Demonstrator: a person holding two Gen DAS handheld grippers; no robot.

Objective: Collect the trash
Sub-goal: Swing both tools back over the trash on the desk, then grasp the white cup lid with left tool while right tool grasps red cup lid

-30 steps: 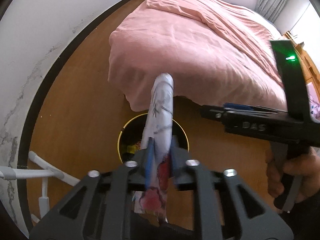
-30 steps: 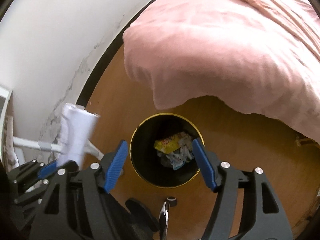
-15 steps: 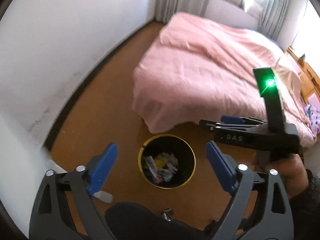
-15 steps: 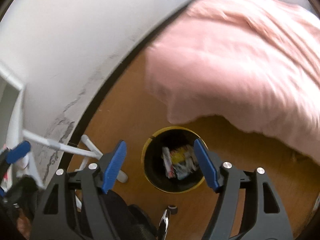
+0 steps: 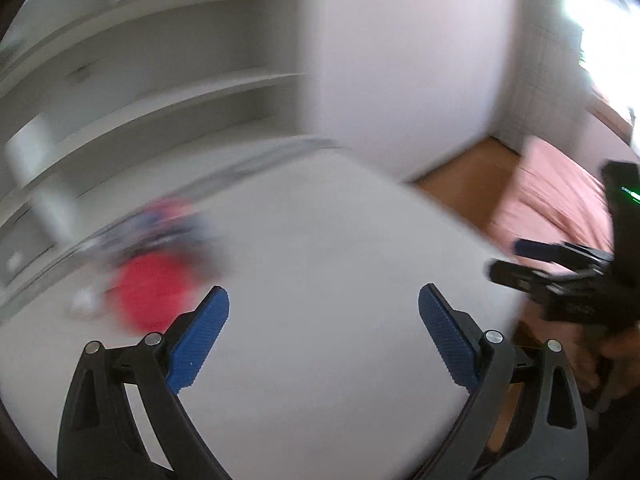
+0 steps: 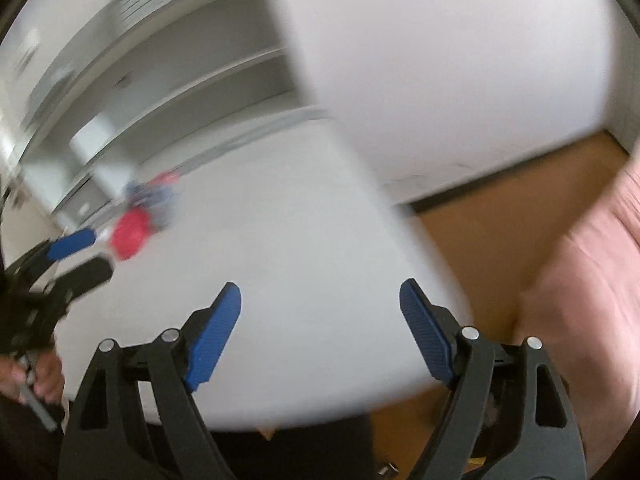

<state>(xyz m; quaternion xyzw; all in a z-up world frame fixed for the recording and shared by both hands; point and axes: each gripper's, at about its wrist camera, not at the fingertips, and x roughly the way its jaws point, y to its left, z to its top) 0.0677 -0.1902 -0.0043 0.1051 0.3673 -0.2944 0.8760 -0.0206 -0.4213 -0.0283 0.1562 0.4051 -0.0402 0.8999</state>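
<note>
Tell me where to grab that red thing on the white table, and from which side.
Too blurred to pick a part. The red item lies low on the white table among other clutter, so come from above, probably with the open, empty left gripper, nearer it.

Both wrist views were smeared by heavy motion blur, the white desk (image 5: pixel 320 280) and shelves (image 5: pixel 160 92) reduced to streaks; only the blue pads (image 5: pixel 200 340) were rendered sharp. Daylight was blown out at a window (image 5: pixel 600 40) upper right, and fisheye edges were bent and darkened
</note>
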